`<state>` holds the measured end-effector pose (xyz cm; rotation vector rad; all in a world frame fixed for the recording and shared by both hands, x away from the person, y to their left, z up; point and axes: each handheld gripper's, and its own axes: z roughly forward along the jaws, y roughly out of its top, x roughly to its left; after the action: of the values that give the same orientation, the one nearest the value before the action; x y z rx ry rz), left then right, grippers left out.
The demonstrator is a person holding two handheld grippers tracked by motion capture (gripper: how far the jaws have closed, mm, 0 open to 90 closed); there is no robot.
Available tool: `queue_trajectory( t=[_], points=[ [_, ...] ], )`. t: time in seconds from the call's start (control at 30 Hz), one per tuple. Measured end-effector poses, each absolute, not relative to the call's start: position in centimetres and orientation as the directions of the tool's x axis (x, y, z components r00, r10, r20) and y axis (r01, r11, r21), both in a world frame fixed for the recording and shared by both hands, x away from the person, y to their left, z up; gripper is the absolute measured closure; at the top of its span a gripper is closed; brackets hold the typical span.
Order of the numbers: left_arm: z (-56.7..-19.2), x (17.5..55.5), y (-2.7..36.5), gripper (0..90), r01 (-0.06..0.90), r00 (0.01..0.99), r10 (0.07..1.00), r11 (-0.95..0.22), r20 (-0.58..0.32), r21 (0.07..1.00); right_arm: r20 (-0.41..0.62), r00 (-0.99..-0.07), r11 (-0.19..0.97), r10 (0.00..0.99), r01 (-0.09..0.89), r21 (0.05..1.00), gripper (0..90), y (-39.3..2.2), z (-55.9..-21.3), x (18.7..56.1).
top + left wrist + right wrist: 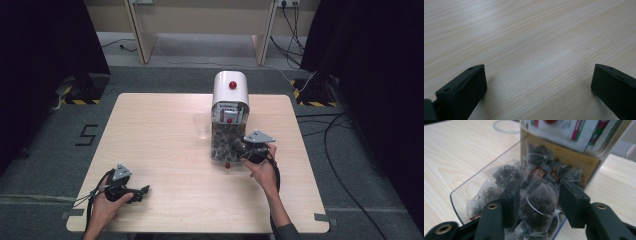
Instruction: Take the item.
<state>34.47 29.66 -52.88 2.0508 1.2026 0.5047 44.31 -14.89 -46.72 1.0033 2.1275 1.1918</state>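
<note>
A white tea bag dispenser (230,90) with a red knob stands at the table's middle back. Its clear drawer (222,142) is pulled out toward me and holds several dark pyramid tea bags. My right gripper (240,147) reaches into the drawer from its right side. In the right gripper view the jaws of that gripper (539,185) press both sides of one tea bag (537,205) on top of the pile, inside the clear drawer wall (474,182). My left gripper (142,192) rests near the table's front left, open (539,65) over bare wood with nothing between its jaws.
A clear plastic cup (202,125) stands just left of the dispenser, its rim (505,126) showing beyond the drawer. The light wooden table (160,150) sits on grey carpet. Cables (340,150) lie on the floor at the right, and black curtains hang on both sides.
</note>
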Motion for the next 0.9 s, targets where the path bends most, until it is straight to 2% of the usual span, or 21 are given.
queue_trajectory(
  t=[0.13,0.17,0.2,0.27,0.3,0.43,0.6,0.9],
  points=[
    [-52.9,34.4,29.7,0.0,0.6,0.493,0.87,-0.327,-0.015,0.731,-0.071,-0.612,0.367,0.787,0.373,0.852,63.1,-14.7,-47.2,44.6],
    [-52.9,34.4,29.7,0.0,0.6,0.493,0.87,-0.327,-0.015,0.731,-0.071,-0.612,0.367,0.787,0.373,0.852,63.1,-14.7,-47.2,44.6],
    [-52.9,34.4,29.7,0.0,0.6,0.493,0.87,-0.327,-0.015,0.731,-0.071,-0.612,0.371,0.788,0.379,0.848,69.2,-14.6,-47.4,44.5],
    [-52.9,34.4,29.7,0.0,0.599,0.493,0.87,-0.326,-0.015,0.731,-0.077,-0.614,0.375,0.785,0.373,0.848,74.7,-14.6,-47.5,44.5],
    [-52.9,34.4,29.7,0.0,0.599,0.493,0.87,-0.326,-0.015,0.731,-0.077,-0.614,0.375,0.785,0.373,0.848,74.7,-14.6,-47.5,44.5],
    [-52.9,34.4,29.7,0.0,0.598,0.493,0.87,-0.326,-0.016,0.732,-0.082,-0.616,0.37,0.784,0.357,0.858,84.4,-14.8,-47.3,44.4],
    [-52.9,34.3,29.7,0.0,0.598,0.493,0.87,-0.325,-0.016,0.733,-0.098,-0.625,0.376,0.774,0.331,0.866,88.2,-14.8,-46.8,44.1],
    [-52.9,34.3,29.7,0.0,0.598,0.491,0.871,-0.324,-0.016,0.733,-0.121,-0.628,0.356,0.769,0.263,0.897,89.1,-14.7,-45.6,43.6]
  ],
)
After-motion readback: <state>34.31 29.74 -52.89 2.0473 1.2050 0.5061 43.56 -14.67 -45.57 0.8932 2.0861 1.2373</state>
